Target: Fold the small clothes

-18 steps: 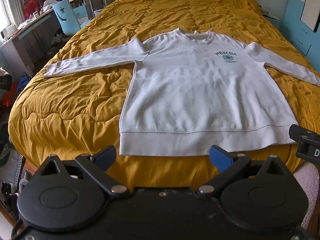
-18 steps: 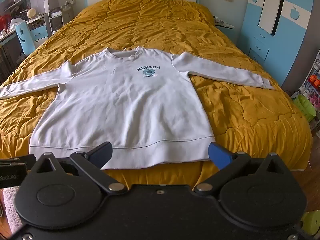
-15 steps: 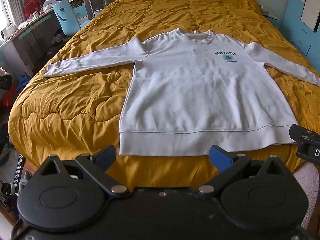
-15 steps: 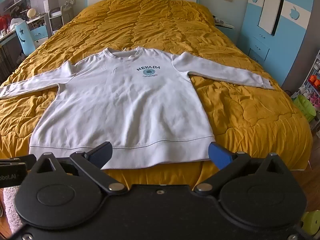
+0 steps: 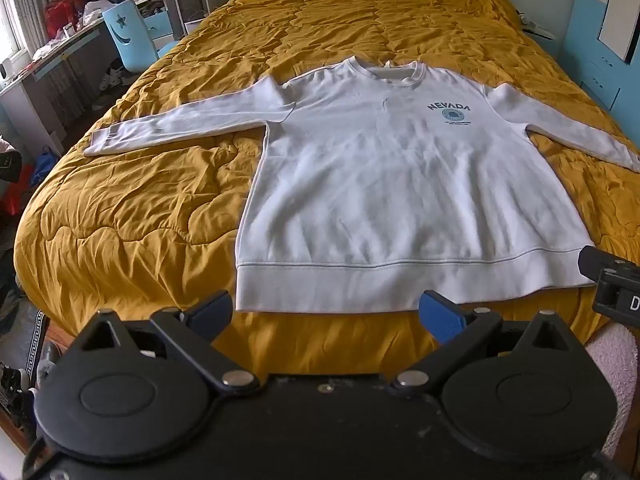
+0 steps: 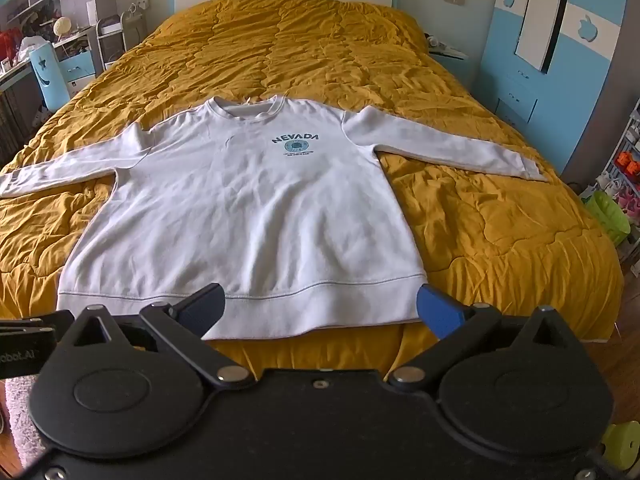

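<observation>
A white long-sleeved sweatshirt (image 5: 384, 184) (image 6: 248, 216) with a blue NEVADA print lies flat, front up, on a mustard quilt, both sleeves spread out sideways and its hem at the bed's near edge. My left gripper (image 5: 326, 314) hovers just short of the hem, open, with nothing between its blue-tipped fingers. My right gripper (image 6: 318, 308) hangs over the hem's right half, likewise open and empty. Part of the right gripper (image 5: 612, 284) shows at the right edge of the left wrist view.
The mustard quilt (image 5: 140, 216) (image 6: 500, 232) covers the whole bed. A desk and a blue chair (image 5: 128, 40) stand to the left, blue wardrobes (image 6: 552, 40) to the right, and a green bin (image 6: 608, 216) sits on the floor at the right.
</observation>
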Demonstrator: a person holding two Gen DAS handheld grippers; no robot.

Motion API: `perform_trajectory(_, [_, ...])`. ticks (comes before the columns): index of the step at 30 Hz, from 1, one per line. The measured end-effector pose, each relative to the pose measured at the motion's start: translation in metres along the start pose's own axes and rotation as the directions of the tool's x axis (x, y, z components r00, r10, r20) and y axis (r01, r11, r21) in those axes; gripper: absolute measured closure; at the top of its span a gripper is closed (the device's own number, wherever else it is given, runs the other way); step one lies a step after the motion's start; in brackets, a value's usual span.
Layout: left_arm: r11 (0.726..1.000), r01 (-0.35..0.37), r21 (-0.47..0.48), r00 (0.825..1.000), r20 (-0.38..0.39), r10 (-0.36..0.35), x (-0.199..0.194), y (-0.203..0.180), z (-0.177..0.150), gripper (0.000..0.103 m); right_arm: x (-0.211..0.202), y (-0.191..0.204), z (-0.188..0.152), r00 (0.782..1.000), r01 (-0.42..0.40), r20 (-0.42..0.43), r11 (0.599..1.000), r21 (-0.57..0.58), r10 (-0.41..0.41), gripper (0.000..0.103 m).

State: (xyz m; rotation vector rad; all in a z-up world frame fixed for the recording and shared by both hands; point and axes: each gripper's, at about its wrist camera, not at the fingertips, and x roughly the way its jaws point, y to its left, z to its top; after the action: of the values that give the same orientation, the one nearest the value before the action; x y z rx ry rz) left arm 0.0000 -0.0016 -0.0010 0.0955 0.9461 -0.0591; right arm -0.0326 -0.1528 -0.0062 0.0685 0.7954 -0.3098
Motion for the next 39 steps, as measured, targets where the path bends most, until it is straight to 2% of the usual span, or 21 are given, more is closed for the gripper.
perform_trajectory(26, [1.000, 0.003, 0.007, 1.000, 0.004, -0.003, -0.001, -0.002, 0.002, 0.000, 0.000, 0.008, -0.006, 1.000, 0.003, 0.007, 1.000, -0.003, -0.003, 0.000])
perform_trajectory(28, [1.000, 0.004, 0.007, 1.000, 0.005, -0.004, -0.001, -0.001, 0.002, 0.000, -0.003, -0.005, 0.004, 1.000, 0.003, 0.008, 1.000, -0.004, -0.003, 0.000])
perform_trajectory(39, [1.000, 0.007, 0.009, 1.000, 0.013, -0.007, -0.003, 0.000, 0.001, 0.000, -0.004, -0.004, 0.003, 1.000, 0.005, 0.013, 1.000, -0.005, -0.005, 0.000])
